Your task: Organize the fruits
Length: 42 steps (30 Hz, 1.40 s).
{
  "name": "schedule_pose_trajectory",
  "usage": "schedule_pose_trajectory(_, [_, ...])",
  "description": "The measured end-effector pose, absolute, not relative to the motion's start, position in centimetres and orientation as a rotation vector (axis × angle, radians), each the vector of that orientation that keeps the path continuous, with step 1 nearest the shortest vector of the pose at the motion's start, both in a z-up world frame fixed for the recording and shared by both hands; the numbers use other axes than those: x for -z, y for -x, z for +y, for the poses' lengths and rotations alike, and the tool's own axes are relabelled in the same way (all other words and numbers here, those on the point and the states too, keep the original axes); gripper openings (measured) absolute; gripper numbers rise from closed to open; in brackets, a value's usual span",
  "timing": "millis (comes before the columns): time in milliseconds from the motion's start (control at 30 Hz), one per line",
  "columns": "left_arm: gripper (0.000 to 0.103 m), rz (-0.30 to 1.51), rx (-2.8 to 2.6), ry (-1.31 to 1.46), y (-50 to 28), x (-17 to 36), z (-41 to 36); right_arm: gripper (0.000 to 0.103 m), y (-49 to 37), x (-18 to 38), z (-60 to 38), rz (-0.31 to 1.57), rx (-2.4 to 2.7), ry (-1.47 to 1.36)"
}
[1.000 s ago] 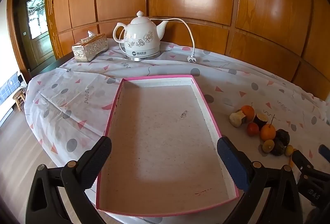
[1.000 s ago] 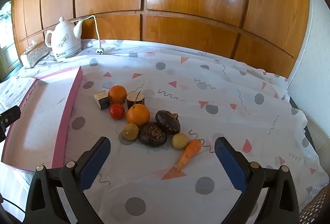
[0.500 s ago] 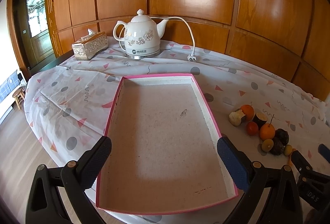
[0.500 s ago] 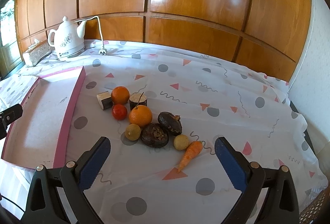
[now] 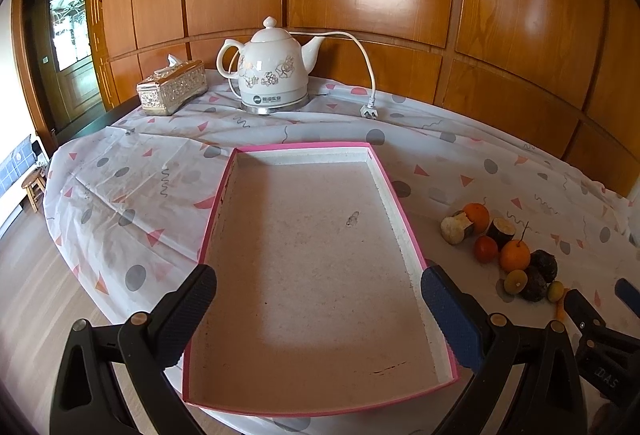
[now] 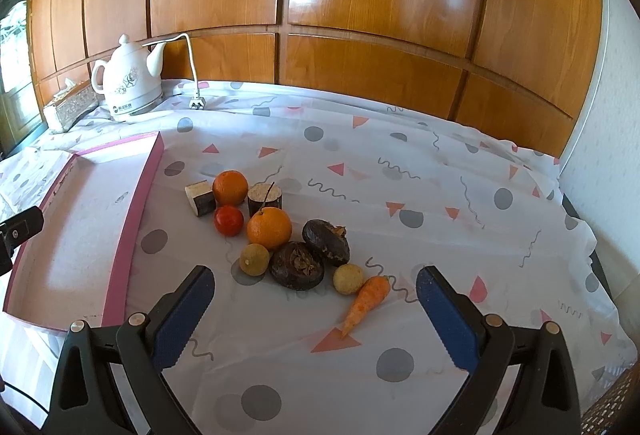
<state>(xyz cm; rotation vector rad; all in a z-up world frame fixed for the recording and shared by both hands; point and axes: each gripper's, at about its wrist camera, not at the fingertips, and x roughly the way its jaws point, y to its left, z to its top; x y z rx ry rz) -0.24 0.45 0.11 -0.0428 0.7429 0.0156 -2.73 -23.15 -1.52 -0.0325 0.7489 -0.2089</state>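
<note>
A pink-rimmed shallow tray [image 5: 400, 203] lies empty on the patterned tablecloth; it also shows at the left of the right wrist view [image 6: 132, 203]. A heap of produce lies to its right: two oranges [image 6: 269, 227], a red tomato [image 6: 228, 220], two dark brown fruits [image 6: 297, 266], two small yellow fruits [image 6: 253, 259], a carrot [image 6: 366, 302] and two cut stubs [image 6: 264, 198]. The heap also shows in the left wrist view [image 5: 516, 255]. My left gripper [image 5: 316, 299] is open above the tray's near end. My right gripper [image 6: 316, 295] is open and empty just before the heap.
A white electric kettle [image 5: 272, 75] with its cord and plug [image 5: 370, 111] stands at the table's back, a silver tissue box [image 5: 172, 91] to its left. Wooden wall panels rise behind. The table's edge drops off at left toward the floor.
Both grippers have drawn back and up a little, so tray and fruit sit slightly farther off. Nothing was taken hold of or moved on the table.
</note>
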Motion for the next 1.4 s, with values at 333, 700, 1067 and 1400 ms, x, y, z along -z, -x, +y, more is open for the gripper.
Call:
schedule_pose_trajectory(333, [0.103, 0.741, -0.011, 0.040, 0.2, -0.3, 0.3, 0.103, 2.6, 1.2, -23.2, 0.744, 0.210, 0.035])
schedule_pose_trajectory(700, [0.103, 0.748, -0.006, 0.036, 0.1, -0.3, 0.0, 0.103, 2.4, 0.7, -25.1, 0.738, 0.241, 0.029])
schedule_pose_trajectory(1067, [0.103, 0.770, 0.010, 0.029, -0.2, 0.2, -0.3, 0.103, 1.7, -0.3, -29.2, 0.749, 0.281, 0.026])
schedule_pose_trajectory(1400, [0.103, 0.806, 0.062, 0.022, -0.4, 0.8, -1.0, 0.103, 0.7, -2.2, -36.7, 0.757, 0.385, -0.022])
